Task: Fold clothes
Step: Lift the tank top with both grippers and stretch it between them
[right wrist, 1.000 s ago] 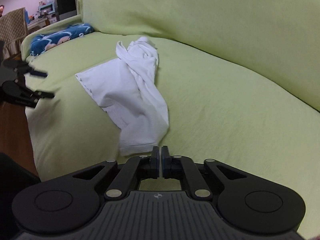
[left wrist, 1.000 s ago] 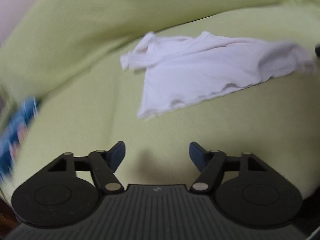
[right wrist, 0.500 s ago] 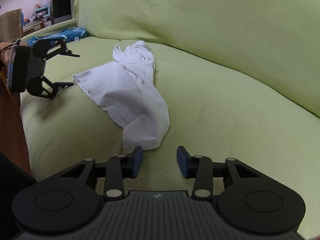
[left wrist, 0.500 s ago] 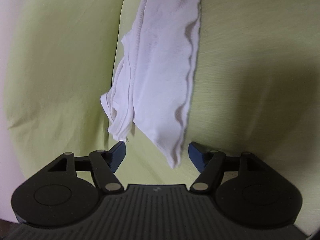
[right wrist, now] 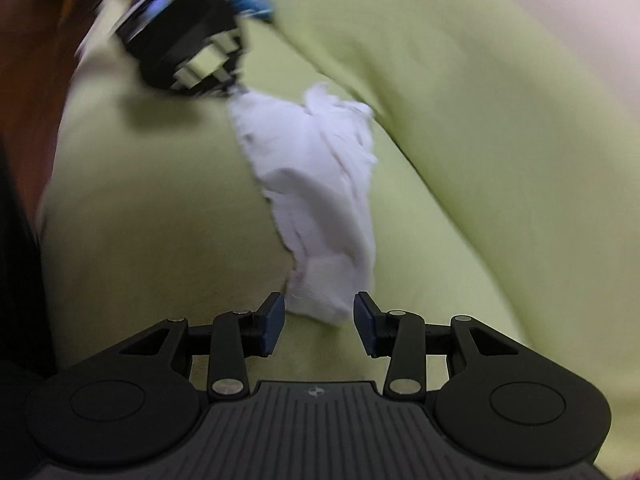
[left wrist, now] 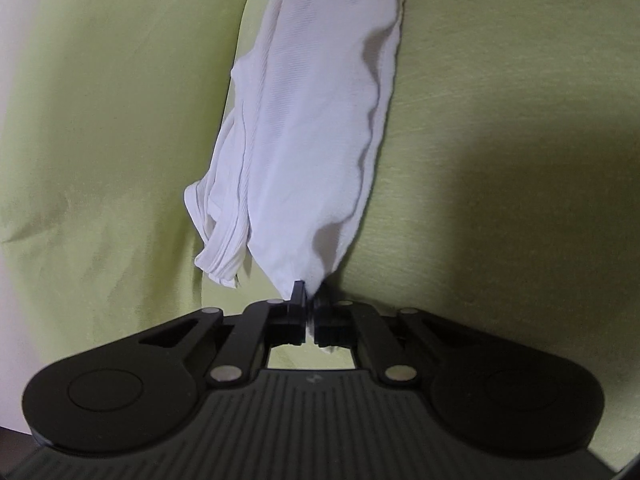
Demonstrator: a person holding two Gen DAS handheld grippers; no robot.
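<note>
The left gripper (left wrist: 306,298) is pinching one corner of the white garment (left wrist: 312,128), its jaws pressed together on the cloth with a scrap of white showing behind them. From that corner the garment is running away toward twelve o'clock in the left wrist view, bunched and twisted, with a rumpled roll hanging at about ten o'clock from the grip.

The right gripper (right wrist: 319,320) is standing partly open, gripping nothing yet; the garment's near end (right wrist: 320,292) is lying between its blue pads (right wrist: 274,318) without being pressed. In this blurred view the left gripper (right wrist: 232,88) is showing at eleven o'clock, at the garment's far corner.

The garment is lying crumpled along the seat of the green sofa (right wrist: 160,220), whose backrest is rising at two o'clock.

By my reading the folding itself is barely starting: one corner is secured, the second is awaiting a grip, and spreading flat and every fold are remaining.
</note>
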